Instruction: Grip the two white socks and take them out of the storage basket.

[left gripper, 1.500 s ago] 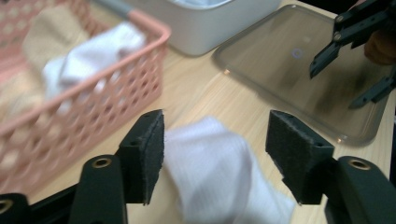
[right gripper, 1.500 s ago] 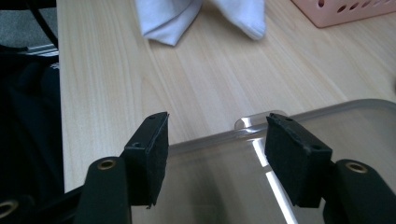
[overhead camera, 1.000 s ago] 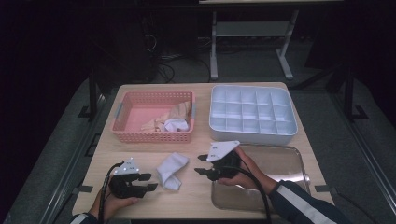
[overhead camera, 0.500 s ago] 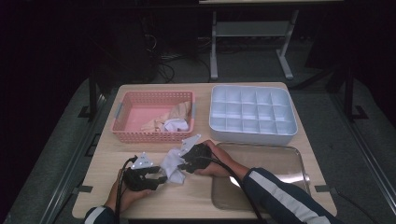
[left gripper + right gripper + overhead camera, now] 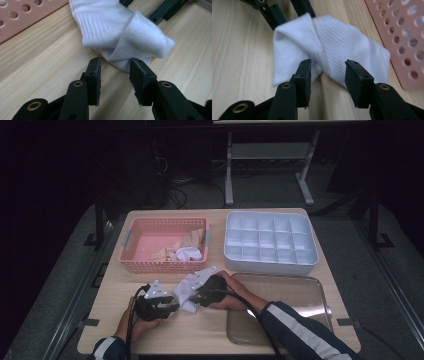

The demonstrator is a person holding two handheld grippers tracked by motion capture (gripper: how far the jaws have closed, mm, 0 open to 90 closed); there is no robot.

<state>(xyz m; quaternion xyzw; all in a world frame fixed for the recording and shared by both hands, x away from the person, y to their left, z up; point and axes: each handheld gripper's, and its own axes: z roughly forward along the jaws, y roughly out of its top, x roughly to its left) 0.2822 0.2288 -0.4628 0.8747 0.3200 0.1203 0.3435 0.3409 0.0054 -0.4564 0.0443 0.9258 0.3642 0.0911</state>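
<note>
Left gripper (image 5: 115, 67) & right gripper (image 5: 327, 68): jaws apart, gripping nothing, flanking folded white sock (image 5: 188, 290) on wooden table (image 5: 300, 220).

Sock (image 5: 125, 37): soft white ribbed knit cloth. Table (image 5: 42, 62): pale matt wood grain. Basket (image 5: 165, 245) beside the sock: pink perforated plastic (smooth). Tray (image 5: 300, 292): glossy.
</note>
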